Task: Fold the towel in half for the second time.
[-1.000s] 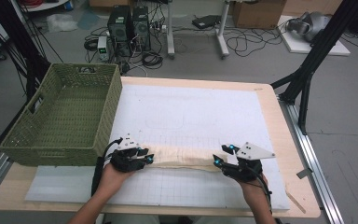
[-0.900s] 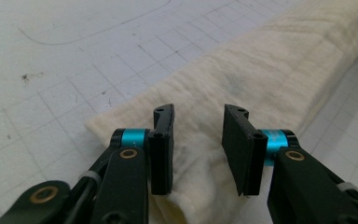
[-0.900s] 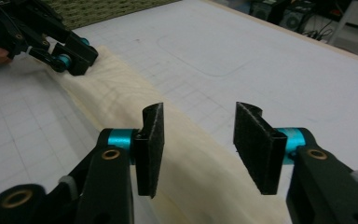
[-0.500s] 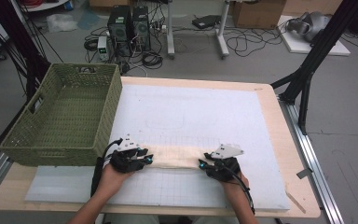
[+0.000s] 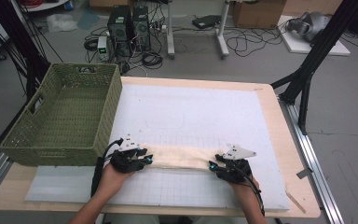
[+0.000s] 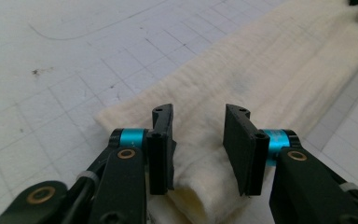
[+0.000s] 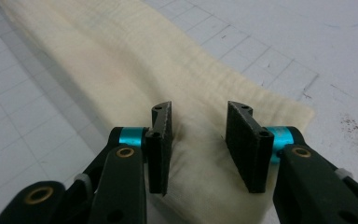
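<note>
Cloth (image 5: 182,157) now folded into narrow strip; right gripper (image 5: 213,164) shifted left since a second ago, jaws just reopening, astride right end, unclenched. Left gripper (image 5: 148,159) likewise, left end. Fold seems set.

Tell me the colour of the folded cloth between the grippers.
Cream, pale yellowish cloth; clearest in the right gripper view.

The cloth strip (image 5: 182,157) lies across the near part of the mat (image 5: 191,116), basket (image 5: 60,121) sits on the table's (image 5: 279,116) left edge, computer towers (image 5: 128,23) on the floor behind.
</note>
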A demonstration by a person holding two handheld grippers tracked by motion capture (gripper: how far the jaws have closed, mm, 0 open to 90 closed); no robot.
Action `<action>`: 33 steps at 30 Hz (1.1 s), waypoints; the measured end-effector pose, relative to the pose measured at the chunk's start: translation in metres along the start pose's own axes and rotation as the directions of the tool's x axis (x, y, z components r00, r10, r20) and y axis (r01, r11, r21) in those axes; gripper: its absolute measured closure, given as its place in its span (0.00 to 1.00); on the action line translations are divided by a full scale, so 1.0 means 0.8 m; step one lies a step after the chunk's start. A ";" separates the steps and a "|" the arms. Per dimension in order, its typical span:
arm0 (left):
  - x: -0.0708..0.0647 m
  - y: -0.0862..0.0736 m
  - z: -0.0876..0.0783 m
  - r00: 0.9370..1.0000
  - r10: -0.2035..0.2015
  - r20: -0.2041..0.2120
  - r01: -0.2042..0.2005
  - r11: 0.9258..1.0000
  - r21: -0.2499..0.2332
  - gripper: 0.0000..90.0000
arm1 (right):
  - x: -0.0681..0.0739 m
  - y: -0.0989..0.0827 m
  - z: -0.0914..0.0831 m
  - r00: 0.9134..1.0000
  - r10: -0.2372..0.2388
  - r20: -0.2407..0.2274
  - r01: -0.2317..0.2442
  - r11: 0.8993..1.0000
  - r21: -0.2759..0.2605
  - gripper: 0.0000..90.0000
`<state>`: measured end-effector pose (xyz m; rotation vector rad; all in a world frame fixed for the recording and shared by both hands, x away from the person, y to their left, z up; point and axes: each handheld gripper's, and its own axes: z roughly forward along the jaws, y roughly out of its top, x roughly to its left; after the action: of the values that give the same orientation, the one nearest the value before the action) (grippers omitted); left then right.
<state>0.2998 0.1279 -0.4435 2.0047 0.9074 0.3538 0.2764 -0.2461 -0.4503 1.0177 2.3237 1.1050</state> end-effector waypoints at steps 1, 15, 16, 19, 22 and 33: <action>0.000 0.004 -0.005 1.000 -0.009 -0.007 0.009 1.000 -0.027 0.64 | 0.000 0.000 0.000 1.000 0.000 0.003 0.000 1.000 0.000 0.65; 0.004 -0.003 0.002 1.000 0.012 -0.019 -0.012 1.000 0.018 0.70 | -0.020 0.004 -0.038 0.996 0.063 -0.063 -0.073 0.985 -0.153 0.68; 0.004 -0.003 0.001 0.999 0.023 -0.023 -0.023 0.999 0.024 0.70 | -0.020 0.003 -0.037 0.997 0.057 -0.056 -0.064 0.989 -0.134 0.72; 0.003 -0.003 0.002 0.998 0.049 -0.035 -0.048 0.998 0.030 0.72 | -0.015 -0.003 -0.024 0.998 0.022 -0.066 -0.026 0.998 -0.052 0.80; 0.004 -0.004 0.001 0.998 0.050 -0.037 -0.049 0.998 0.033 0.73 | -0.009 -0.005 -0.014 0.999 -0.015 -0.041 0.016 1.000 0.022 0.80; 0.004 -0.005 -0.001 0.997 0.064 -0.044 -0.062 0.997 0.040 0.76 | -0.013 -0.010 -0.019 0.999 -0.027 -0.024 0.028 0.999 0.027 0.78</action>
<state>0.3001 0.1321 -0.4468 2.0715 0.8864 0.4215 0.2704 -0.2652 -0.4467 0.9849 2.3709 1.0833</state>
